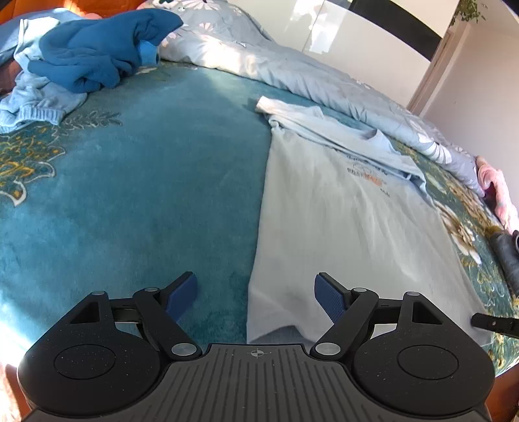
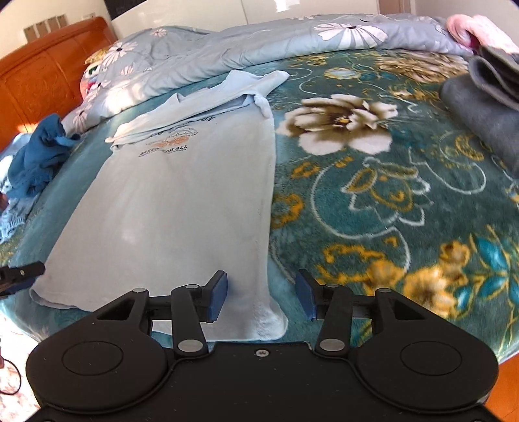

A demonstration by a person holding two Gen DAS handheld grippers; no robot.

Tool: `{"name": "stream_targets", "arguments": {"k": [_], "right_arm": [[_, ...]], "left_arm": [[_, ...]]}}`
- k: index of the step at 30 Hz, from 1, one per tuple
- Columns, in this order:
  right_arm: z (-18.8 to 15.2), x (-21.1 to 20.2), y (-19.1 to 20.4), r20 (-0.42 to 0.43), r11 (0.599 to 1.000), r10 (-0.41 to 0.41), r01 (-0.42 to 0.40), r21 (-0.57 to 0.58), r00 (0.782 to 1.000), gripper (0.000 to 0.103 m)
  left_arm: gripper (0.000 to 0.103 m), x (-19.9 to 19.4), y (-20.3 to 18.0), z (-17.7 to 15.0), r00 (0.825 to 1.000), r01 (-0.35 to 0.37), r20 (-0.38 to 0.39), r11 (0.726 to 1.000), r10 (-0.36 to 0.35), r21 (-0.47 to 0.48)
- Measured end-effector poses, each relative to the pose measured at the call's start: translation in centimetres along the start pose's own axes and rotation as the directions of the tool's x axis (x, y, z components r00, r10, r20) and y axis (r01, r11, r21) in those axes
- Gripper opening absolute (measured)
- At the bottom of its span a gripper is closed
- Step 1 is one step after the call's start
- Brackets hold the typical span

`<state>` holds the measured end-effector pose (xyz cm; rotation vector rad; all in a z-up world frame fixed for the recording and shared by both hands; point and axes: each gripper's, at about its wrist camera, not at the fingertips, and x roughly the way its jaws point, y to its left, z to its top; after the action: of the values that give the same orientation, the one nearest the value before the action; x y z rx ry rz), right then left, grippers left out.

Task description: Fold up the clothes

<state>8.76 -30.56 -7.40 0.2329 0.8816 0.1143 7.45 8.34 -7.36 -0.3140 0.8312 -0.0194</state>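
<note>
A pale blue T-shirt (image 1: 350, 227) lies flat on the teal bed blanket (image 1: 146, 194), both sides folded in to a long strip, printed chest up. It also shows in the right wrist view (image 2: 181, 194). My left gripper (image 1: 256, 300) is open and empty over the shirt's near left hem corner. My right gripper (image 2: 261, 297) is open and empty over the near right hem corner. The tip of the left gripper (image 2: 19, 274) shows at the left edge of the right wrist view.
A dark blue garment (image 1: 100, 48) and a light blue knit (image 1: 35, 104) lie piled at the far left. A floral duvet (image 1: 292, 68) is bunched along the far side. Folded grey clothes (image 2: 486, 107) and a pink item (image 2: 476, 29) lie at the right. A wooden headboard (image 2: 42, 84) stands behind.
</note>
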Motion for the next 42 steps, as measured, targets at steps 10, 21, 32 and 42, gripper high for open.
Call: {"name": "stream_targets", "arguments": {"k": [10, 21, 32, 42], "right_arm": [[-0.7, -0.5, -0.2, 0.007, 0.996, 0.068, -0.068, 0.054, 0.998, 0.012], [-1.0, -0.4, -1.0, 0.0, 0.996, 0.051, -0.051, 0.076, 0.999, 0.008], [-1.0, -0.3, -1.8, 0.0, 0.989, 0.07, -0.069, 0.131, 0.998, 0.008], [-1.3, -0.4, -2.2, -0.01, 0.986, 0.079, -0.077, 0.145, 0.997, 0.008]], "left_arm": [[0.078, -0.4, -0.4, -0.9, 0.998, 0.056, -0.009, 0.998, -0.057, -0.037], [0.061, -0.6, 1.0, -1.0, 0.993, 0.113, -0.001, 0.983, -0.115, -0.147], [0.005, -1.2, 2.0, -2.2, 0.998, 0.066, 0.021, 0.976, -0.063, -0.208], [0.007, -0.9, 2.5, -2.0, 0.993, 0.104, -0.022, 0.969, -0.112, -0.224]]}}
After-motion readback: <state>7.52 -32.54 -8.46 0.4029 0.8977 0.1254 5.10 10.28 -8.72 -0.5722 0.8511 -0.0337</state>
